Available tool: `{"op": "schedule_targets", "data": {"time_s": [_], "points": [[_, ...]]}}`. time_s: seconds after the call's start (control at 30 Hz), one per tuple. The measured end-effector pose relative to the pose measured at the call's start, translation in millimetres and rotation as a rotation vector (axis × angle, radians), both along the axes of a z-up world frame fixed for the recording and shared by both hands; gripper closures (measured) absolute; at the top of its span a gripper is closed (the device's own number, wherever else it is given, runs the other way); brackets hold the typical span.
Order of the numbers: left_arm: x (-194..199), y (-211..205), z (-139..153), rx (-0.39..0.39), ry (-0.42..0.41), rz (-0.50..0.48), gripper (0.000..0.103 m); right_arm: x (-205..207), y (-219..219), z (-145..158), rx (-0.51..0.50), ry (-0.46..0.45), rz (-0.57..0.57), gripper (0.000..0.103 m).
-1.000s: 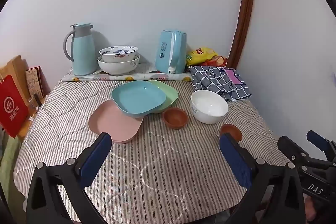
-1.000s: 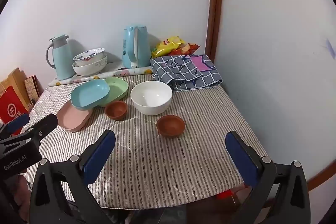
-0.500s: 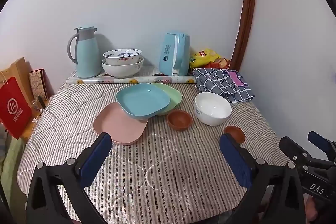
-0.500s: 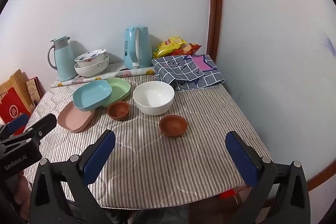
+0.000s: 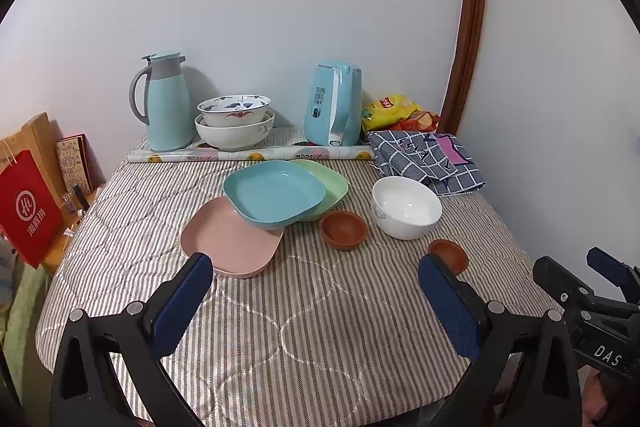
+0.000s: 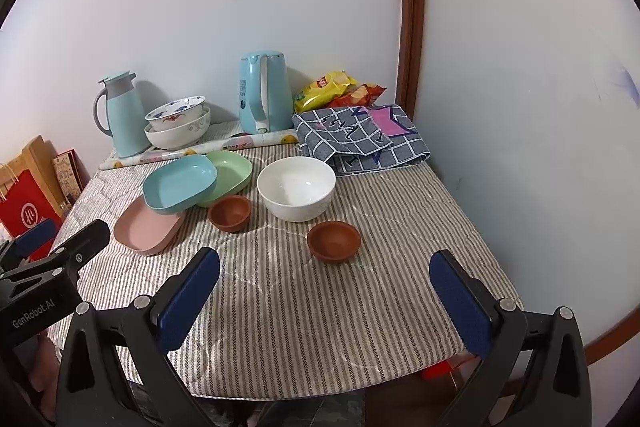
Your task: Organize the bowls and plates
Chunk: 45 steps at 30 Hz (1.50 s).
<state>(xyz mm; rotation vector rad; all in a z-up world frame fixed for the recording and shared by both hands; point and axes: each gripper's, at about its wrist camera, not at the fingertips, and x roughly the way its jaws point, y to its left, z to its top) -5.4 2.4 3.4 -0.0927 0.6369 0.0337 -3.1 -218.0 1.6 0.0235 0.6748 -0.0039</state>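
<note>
a: where are your grippers?

b: your left gripper (image 5: 316, 291) hovers over the near part of the worktop (image 5: 320, 339), fingers (image 5: 184, 291) spread wide with nothing between them. your right gripper (image 6: 326, 291) hovers the same way, its fingers (image 6: 460, 307) released and empty too. neither touches a dish.

a: and the dishes? use the white bowl as your landmark.

b: the white bowl (image 6: 296, 189) sits upright near the middle of the worktop. just left of it is a small brown bowl (image 6: 229, 213); in front of it, toward you and slightly right, a second small brown bowl (image 6: 334, 241). the two are apart from each other, and the second is apart from the white bowl.

a: the plates?

b: left of the white bowl, beyond the first brown bowl, three plates overlap: the blue plate (image 6: 180, 183) lies tilted on top, its far edge resting on the green plate (image 6: 232, 171), its near edge on the pink plate (image 6: 146, 229), which lies flat closest to you.

a: anything behind?

b: behind the white bowl and to the left, against the wall, two patterned bowls (image 6: 178, 127) are stacked beside a pale blue thermos jug (image 6: 122, 115); a blue electric kettle (image 6: 264, 93) stands almost straight behind. a checked cloth (image 6: 360, 139) lies folded behind and right of the white bowl, with snack bags (image 6: 336, 87) past it in the corner.
</note>
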Motion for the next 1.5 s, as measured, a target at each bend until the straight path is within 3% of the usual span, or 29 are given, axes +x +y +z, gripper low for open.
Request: {"op": "schedule_targets", "data": {"time_s": [1.5], "points": [[-2.0,-1.9,1.1,0.008,-0.007,-0.006,0.0,-1.6,-1.4,1.0,0.013,-0.004,-0.001,0.0]]}}
